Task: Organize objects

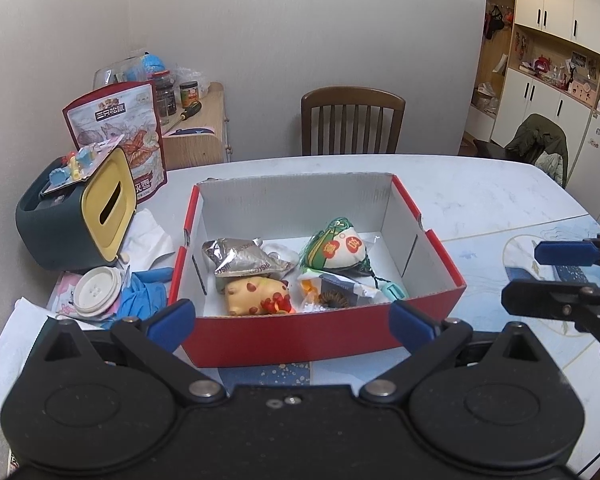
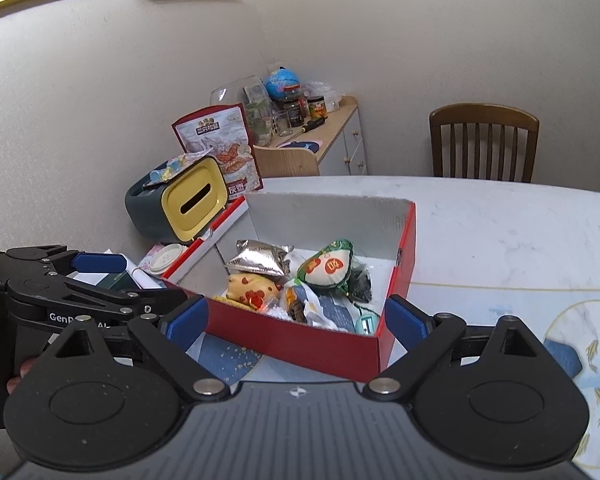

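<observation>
An open red cardboard box (image 1: 324,338) (image 2: 300,340) with white inner walls stands on the pale table. Inside it lie a silver foil packet (image 1: 244,262) (image 2: 260,260), a yellow toy with red spots (image 1: 256,296) (image 2: 250,286), a green and white pouch (image 1: 340,252) (image 2: 328,268), a crumpled wrapper (image 1: 340,292) and a small mint-green item (image 1: 394,292) (image 2: 366,324). My left gripper (image 1: 292,322) (image 2: 128,282) is open just before the box's near wall, nothing in it. My right gripper (image 2: 296,324) (image 1: 556,276) hovers wide open at the box's near right corner, also holding nothing.
Left of the box are a dark green tissue holder with a yellow face (image 1: 72,216), a red snack bag (image 1: 120,128), a white lid (image 1: 96,292), blue gloves (image 1: 144,296) and white paper (image 1: 148,236). A wooden chair (image 1: 352,120) and a cluttered side cabinet (image 1: 196,132) stand behind the table.
</observation>
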{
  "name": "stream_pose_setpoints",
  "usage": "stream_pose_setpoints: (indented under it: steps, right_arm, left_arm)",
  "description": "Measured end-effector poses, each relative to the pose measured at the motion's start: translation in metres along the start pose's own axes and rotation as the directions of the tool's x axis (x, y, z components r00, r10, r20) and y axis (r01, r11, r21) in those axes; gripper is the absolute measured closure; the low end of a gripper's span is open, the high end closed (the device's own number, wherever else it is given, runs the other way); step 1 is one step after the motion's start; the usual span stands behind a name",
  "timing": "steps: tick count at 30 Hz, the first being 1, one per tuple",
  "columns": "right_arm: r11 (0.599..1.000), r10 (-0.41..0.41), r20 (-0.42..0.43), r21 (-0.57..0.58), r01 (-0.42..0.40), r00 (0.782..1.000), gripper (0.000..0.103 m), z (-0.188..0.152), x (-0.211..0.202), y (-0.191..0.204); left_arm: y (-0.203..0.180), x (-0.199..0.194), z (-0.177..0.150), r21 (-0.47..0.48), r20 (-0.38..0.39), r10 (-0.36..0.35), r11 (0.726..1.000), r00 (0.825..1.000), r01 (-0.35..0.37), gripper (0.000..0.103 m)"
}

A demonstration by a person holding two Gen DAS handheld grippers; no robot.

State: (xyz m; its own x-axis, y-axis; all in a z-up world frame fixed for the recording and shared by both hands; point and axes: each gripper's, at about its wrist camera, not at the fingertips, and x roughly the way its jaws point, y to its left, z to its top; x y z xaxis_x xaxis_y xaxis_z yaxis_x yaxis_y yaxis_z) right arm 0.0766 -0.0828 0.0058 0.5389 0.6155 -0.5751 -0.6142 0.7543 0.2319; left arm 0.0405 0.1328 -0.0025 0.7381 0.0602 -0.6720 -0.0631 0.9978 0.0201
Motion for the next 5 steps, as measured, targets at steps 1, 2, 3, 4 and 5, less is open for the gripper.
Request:
stream_pose_setpoints:
  steps: [1, 2, 3, 4, 5]
  right_arm:
    - [1.0, -0.002, -0.001, 0.002, 0.002, 1.0, 0.008, -0.0015, -0.0002, -0.0001]
    - [1.0, -0.003, -0.003, 0.005, 0.003, 1.0, 0.008, -0.0032, -0.0006, -0.0006]
    - [1.0, -0.004, -0.004, 0.008, 0.004, 1.0, 0.008, -0.0046, -0.0013, -0.0011]
    - [1.0, -0.007, -0.005, 0.012, 0.007, 1.0, 0.008, -0.006, -0.0019, -0.0016]
    - [1.0, -0.01, -0.005, 0.017, 0.01, 1.0, 0.008, -0.0074, -0.0026, -0.0028]
  left_arm:
    - [-0.0005, 0.0006, 0.0, 0.0, -0.001, 0.0, 1.0, 1.0, 0.0, 0.0]
    - [-0.0009, 0.0013, 0.0001, 0.0, -0.003, -0.003, 1.0, 1.0, 0.003, 0.0]
    - [-0.0019, 0.002, 0.0003, 0.001, -0.005, -0.008, 1.0, 1.0, 0.008, 0.0]
    - [-0.0033, 0.0029, 0.0007, 0.003, -0.006, -0.01, 1.0, 1.0, 0.01, 0.0]
    - [-0.0049, 0.0037, 0.0009, 0.005, -0.007, -0.013, 1.0, 1.0, 0.013, 0.0]
